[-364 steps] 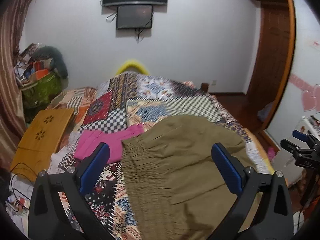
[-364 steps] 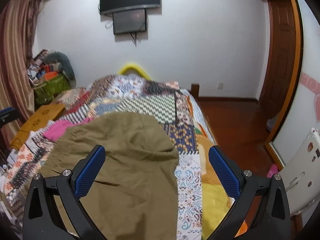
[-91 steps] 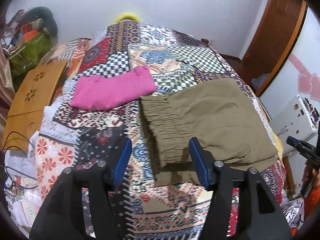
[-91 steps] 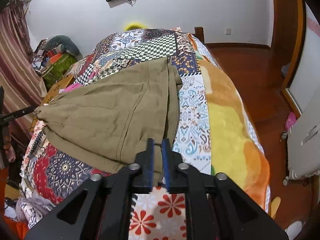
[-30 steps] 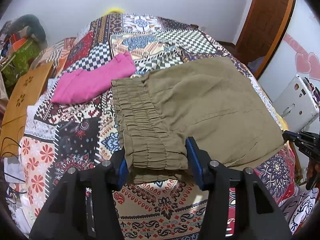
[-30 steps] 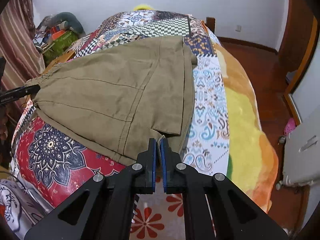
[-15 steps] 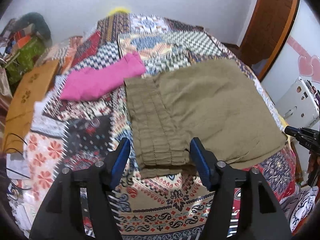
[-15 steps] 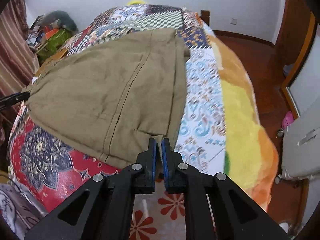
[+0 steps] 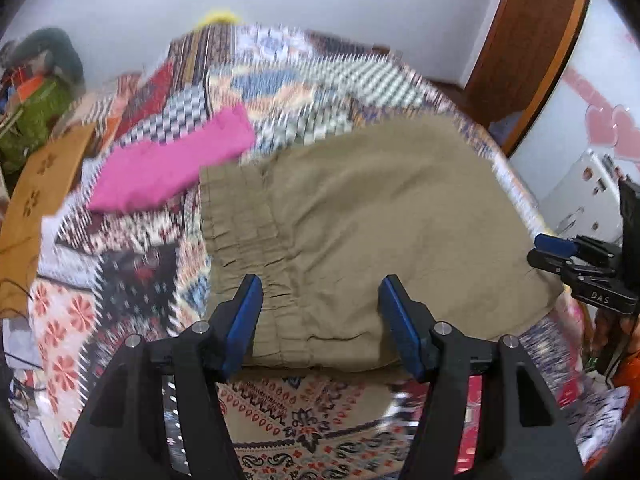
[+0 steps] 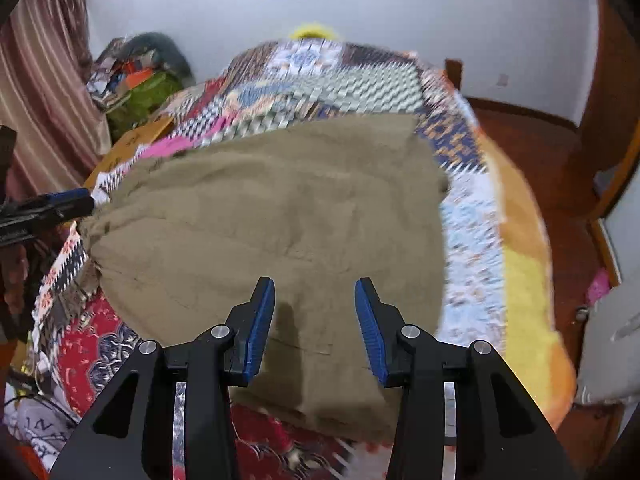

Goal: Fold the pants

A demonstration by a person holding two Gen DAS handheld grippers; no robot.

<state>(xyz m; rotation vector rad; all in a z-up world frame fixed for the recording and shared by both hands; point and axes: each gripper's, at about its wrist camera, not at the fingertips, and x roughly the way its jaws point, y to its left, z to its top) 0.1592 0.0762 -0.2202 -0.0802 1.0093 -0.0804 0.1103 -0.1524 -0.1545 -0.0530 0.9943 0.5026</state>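
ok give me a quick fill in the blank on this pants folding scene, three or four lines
The folded pants lying on the bed are ____ in colour.
Beside their waistband lies a folded ____ garment.
The patterned ____ covers the bed under them.
The fingers of the right gripper have ____ pads.

Missing words: olive; pink; quilt; blue

Both grippers are black frames with silver screws. The left gripper (image 9: 322, 308) and right gripper (image 10: 315, 312) carry blue-padded fingers (image 9: 244, 320). White lettering marks one frame.
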